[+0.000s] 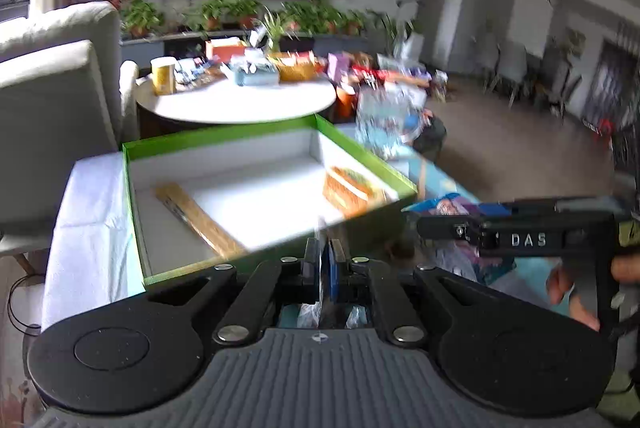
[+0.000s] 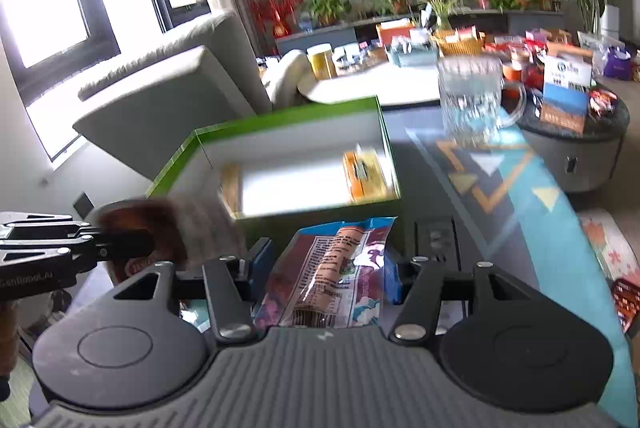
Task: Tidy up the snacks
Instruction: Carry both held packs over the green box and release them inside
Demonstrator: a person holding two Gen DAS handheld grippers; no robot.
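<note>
Tabletop below — right gripper [image 2: 326,268] level, clamping snack packet [image 2: 332,276].

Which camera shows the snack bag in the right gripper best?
The right wrist view: the snack bag lies flat-on between that gripper's fingers, its printed label showing. The left wrist view shows only a blurred corner of it beside the green box.

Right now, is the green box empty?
No. The green box is open and holds two snacks: a long tan pack and an orange pack.
</note>
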